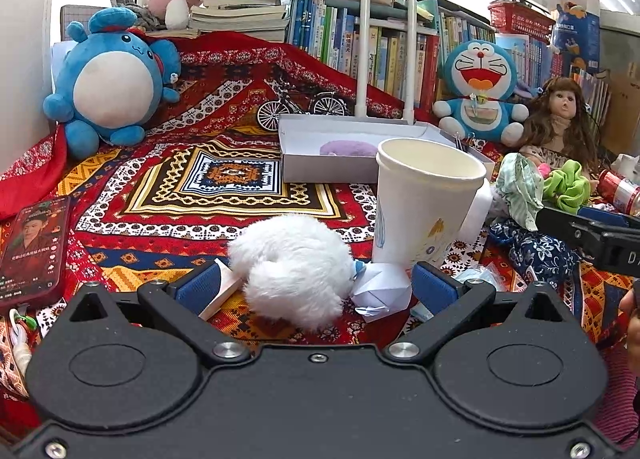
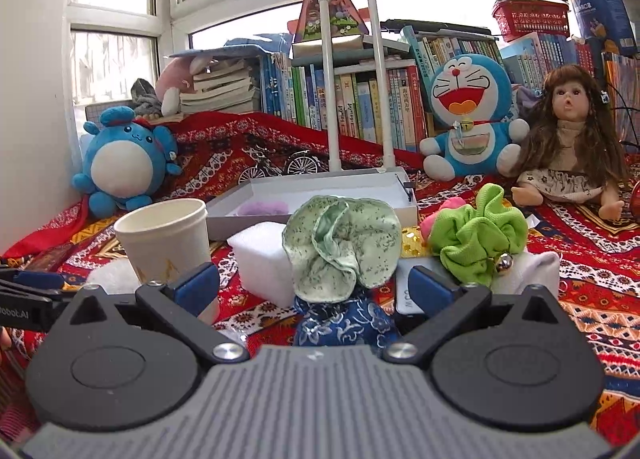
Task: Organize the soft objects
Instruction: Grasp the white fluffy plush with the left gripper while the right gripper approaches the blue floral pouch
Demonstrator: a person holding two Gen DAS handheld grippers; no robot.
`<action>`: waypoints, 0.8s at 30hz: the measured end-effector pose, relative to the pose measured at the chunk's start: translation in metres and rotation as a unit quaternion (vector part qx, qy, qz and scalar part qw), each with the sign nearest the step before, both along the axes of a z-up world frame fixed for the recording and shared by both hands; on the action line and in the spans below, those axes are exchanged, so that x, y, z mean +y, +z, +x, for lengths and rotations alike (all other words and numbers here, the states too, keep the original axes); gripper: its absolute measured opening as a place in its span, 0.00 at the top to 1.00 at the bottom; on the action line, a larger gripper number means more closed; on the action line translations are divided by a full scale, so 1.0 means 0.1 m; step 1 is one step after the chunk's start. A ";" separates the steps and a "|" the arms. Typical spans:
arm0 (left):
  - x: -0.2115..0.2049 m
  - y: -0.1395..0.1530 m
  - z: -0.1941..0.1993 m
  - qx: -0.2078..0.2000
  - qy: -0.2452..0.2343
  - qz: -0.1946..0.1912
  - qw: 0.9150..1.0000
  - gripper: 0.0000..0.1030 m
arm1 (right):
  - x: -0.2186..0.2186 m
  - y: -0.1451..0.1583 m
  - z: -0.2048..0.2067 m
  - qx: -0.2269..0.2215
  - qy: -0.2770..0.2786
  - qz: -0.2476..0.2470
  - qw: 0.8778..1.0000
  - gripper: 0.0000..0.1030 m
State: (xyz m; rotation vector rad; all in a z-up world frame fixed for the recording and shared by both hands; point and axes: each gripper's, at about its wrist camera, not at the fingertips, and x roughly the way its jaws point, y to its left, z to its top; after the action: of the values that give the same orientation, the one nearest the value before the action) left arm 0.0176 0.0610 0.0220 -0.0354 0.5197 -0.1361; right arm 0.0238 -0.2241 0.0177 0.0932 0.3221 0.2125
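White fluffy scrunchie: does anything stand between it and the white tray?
Yes. The paper cup stands right of the direct line from the white fluffy scrunchie to the white tray; left of it, only patterned cloth.

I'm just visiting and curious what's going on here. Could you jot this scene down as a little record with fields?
Setting: patterned red cloth
Left gripper: open, around the white fluffy scrunchie
Right gripper: open, facing the pale green floral scrunchie
White box: holds a purple scrunchie
Nearby: paper cup, lime green scrunchie
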 end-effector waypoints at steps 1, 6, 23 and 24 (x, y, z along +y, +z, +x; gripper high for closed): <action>0.00 -0.01 0.00 0.003 0.000 -0.002 1.000 0.02 | 0.01 -0.01 -0.01 -0.002 -0.001 -0.005 1.000 0.00; 0.05 -0.03 0.02 0.013 0.009 -0.016 1.000 0.06 | 0.06 -0.03 -0.01 0.012 0.013 -0.026 0.999 0.00; 0.21 -0.10 0.15 0.053 0.039 -0.052 0.996 0.32 | 0.11 -0.12 0.00 0.048 -0.001 -0.045 0.998 0.13; 0.21 -0.10 0.16 0.053 0.040 -0.052 0.996 0.33 | 0.12 -0.12 -0.01 0.047 -0.003 -0.049 0.998 0.14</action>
State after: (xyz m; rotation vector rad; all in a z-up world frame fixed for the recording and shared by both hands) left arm 0.0335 0.0818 0.0125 -0.1653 0.6162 -0.0828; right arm 0.0232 -0.2122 0.0055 0.0063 0.4257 0.1864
